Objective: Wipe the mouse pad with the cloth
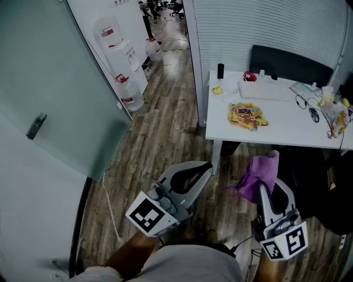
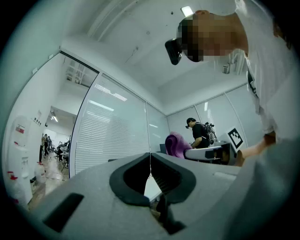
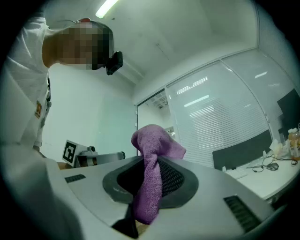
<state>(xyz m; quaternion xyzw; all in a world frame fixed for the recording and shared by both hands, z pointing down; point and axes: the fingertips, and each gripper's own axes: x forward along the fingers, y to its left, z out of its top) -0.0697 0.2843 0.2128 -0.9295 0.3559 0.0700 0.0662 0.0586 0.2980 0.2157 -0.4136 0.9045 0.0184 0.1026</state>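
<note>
Ceiling strip lights point(image 3: 107, 7) bathe the office evenly, glare streaking the wooden floor point(image 1: 165, 61). Both gripper views bow at dark, vignetted edges.

Head view looks steeply down on left tool point(image 1: 205, 167), right tool point(image 1: 266, 188), far worktop point(image 1: 287, 126). Tool views tilt up, each showing the other.

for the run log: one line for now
right tongs: shut on purple fabric cloth | left tongs: shut, empty | yellow printed mouse pad: untouched
</note>
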